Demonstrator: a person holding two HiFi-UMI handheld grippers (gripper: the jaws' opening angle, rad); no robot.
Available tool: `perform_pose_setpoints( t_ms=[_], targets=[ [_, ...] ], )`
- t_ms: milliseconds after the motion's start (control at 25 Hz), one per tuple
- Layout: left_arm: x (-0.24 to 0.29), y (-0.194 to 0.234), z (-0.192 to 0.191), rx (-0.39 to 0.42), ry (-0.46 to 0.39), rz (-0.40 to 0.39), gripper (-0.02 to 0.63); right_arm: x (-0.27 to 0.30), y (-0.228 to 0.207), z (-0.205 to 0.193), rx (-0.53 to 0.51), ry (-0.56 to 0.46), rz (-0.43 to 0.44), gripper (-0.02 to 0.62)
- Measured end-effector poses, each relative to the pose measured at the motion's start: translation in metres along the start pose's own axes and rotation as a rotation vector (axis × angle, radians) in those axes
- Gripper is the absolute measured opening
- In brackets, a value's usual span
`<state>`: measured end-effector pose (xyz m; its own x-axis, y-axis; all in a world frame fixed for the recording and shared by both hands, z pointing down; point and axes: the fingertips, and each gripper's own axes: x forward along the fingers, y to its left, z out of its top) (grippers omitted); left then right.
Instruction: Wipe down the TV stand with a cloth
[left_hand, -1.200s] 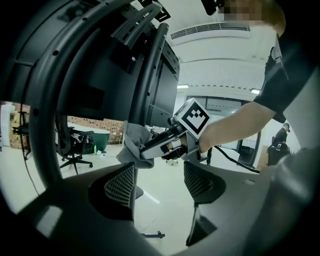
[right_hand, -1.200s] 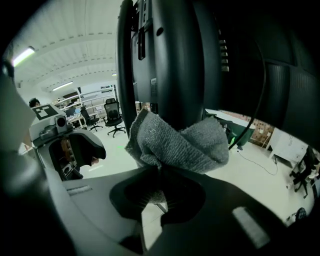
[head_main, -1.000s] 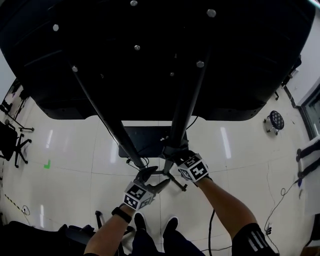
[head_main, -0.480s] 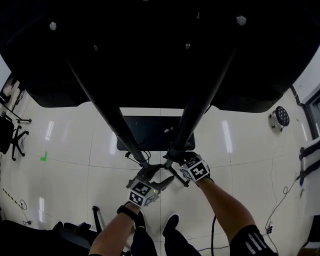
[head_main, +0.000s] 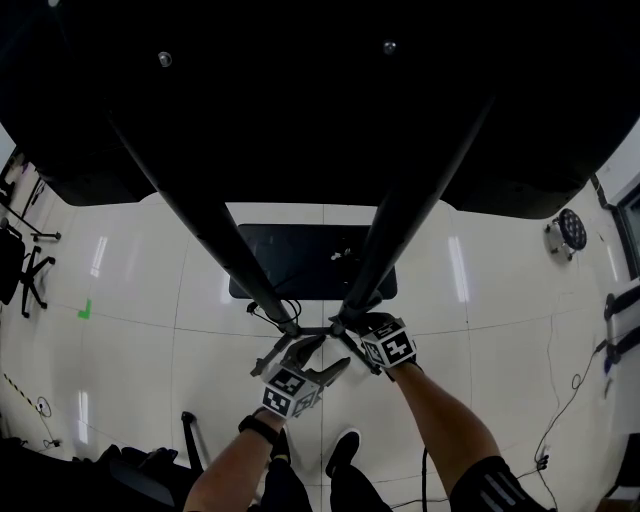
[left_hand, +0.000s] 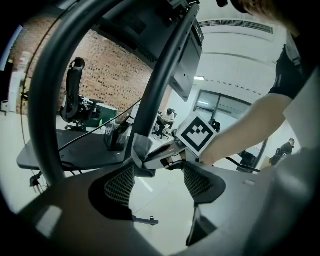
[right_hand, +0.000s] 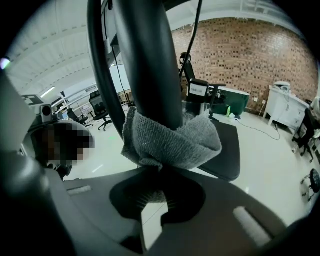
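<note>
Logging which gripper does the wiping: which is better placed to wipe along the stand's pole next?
Right. The right gripper is shut on the grey cloth, which wraps round the black pole. The left gripper is open and empty.

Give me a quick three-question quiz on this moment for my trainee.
1. True or false: the right gripper holds a grey cloth.
2. The cloth is folded around: A) a chair leg, B) the stand pole, C) a cable.
3. Fill in: the left gripper has its jaws ____ with nothing between them.

Key: 1 true; 2 B; 3 apart.
</note>
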<state>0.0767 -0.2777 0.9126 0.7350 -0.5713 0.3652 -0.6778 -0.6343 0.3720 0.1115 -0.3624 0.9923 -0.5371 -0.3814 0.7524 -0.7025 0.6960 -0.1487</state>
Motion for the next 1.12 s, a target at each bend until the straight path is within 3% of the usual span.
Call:
perform_pose_setpoints(
  t_ms=[200, 400, 720, 1120],
  targets=[
    [-0.003, -0.008, 0.009, 0.001, -0.016, -0.002, 0.334, -0.024, 0.016, 0.007, 0.032, -0.087, 0.034, 0.026],
    [-0.035, -0.036, 0.041, 0.040, -0.048, -0.001, 0.334, -0.097, 0.055, 0.042, 0.155, -0.290, 0.124, 0.026],
    [-0.113, -0.100, 0.142, 0.138, -0.196, 0.031, 0.333, -0.239, 0.097, 0.118, 0.056, -0.520, 0.150, 0.026],
    [-0.215, -0.184, 0.234, 0.174, -0.368, 0.045, 0.318, -0.380, 0.159, 0.177, -0.050, -0.687, 0.164, 0.026]
  ],
)
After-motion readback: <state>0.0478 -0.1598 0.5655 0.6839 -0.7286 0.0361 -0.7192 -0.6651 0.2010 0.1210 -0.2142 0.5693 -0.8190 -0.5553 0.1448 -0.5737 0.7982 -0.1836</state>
